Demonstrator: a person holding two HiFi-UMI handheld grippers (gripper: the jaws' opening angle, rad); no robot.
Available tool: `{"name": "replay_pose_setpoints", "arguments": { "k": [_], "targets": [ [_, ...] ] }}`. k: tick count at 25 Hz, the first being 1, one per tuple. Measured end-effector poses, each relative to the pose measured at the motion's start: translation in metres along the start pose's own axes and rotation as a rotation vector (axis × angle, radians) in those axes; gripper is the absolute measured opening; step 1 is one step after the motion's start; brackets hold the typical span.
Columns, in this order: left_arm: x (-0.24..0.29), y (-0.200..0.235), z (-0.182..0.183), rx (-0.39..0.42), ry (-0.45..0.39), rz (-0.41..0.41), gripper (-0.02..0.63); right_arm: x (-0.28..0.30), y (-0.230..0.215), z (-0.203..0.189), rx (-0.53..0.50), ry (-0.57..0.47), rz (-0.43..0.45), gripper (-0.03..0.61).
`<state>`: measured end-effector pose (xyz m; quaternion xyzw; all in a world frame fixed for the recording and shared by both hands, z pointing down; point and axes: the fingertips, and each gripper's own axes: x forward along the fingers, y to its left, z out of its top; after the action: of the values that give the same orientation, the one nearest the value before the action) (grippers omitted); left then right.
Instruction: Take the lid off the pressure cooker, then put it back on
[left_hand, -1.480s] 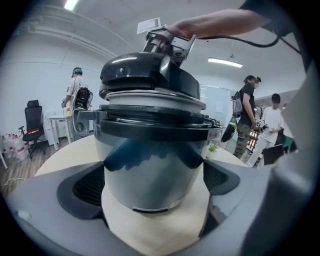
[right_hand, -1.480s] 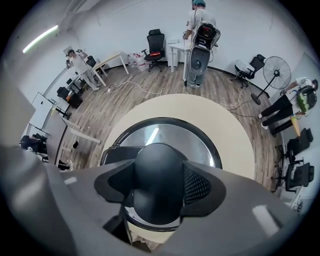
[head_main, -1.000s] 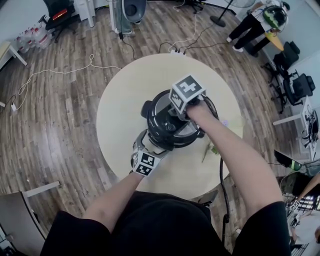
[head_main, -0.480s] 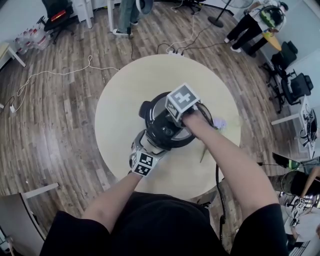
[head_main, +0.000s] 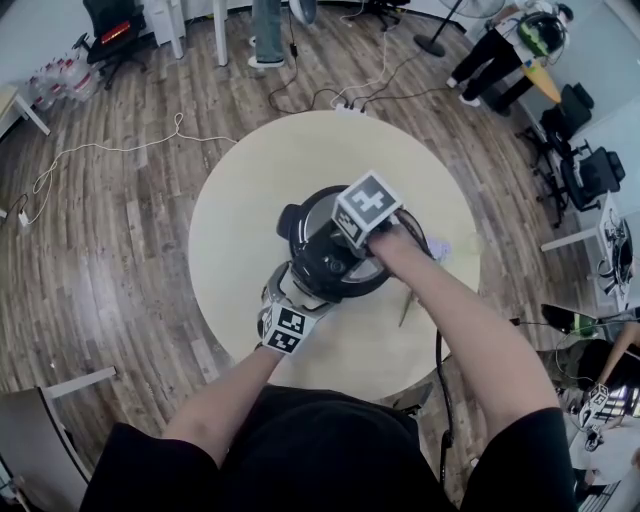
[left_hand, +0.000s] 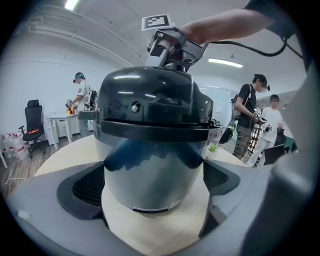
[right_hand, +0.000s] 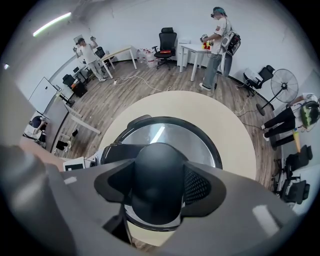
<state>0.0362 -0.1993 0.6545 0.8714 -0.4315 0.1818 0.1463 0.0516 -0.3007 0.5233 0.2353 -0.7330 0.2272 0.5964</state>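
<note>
The pressure cooker (head_main: 318, 262) stands in the middle of the round beige table (head_main: 250, 170). Its lid (head_main: 318, 215), silver with a black rim, sits on the pot. From above, my right gripper (head_main: 352, 250) points down and is shut on the lid's black knob (right_hand: 157, 172); the pads press on both its sides. My left gripper (head_main: 300, 285) reaches in from the near left, low on the pot. In the left gripper view its pads flank and touch the silver body (left_hand: 152, 170) below the lid (left_hand: 150, 100). The right gripper (left_hand: 172, 47) shows on top there.
A small green plant (head_main: 412, 303) lies on the table to the right of the cooker. A black cable (head_main: 440, 370) hangs off the near table edge. Cables, office chairs, a fan (right_hand: 282, 87) and several people stand on the wood floor around the table.
My right gripper has rolled a little on the knob and shifted slightly toward me. The left gripper has kept still. A person at the back has walked to the right.
</note>
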Motion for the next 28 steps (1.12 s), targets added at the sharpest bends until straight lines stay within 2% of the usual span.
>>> {"name": "replay_pose_setpoints", "arguments": {
  "k": [5, 20, 25, 28],
  "targets": [
    [-0.001, 0.0, 0.001, 0.0, -0.002, 0.0, 0.591, -0.001, 0.006, -0.002, -0.093, 0.017, 0.018, 0.288],
    [0.001, -0.003, -0.001, -0.003, -0.008, 0.004, 0.591, 0.0, 0.011, -0.008, -0.253, 0.02, 0.075, 0.298],
    [0.0, -0.003, -0.001, -0.005, -0.005, 0.002, 0.591, -0.001, 0.015, -0.011, -0.359, 0.027, 0.107, 0.301],
    [0.0, -0.003, -0.001, -0.003, 0.002, -0.001, 0.591, -0.001, 0.019, -0.014, -0.476, 0.036, 0.125, 0.302]
  ]
}}
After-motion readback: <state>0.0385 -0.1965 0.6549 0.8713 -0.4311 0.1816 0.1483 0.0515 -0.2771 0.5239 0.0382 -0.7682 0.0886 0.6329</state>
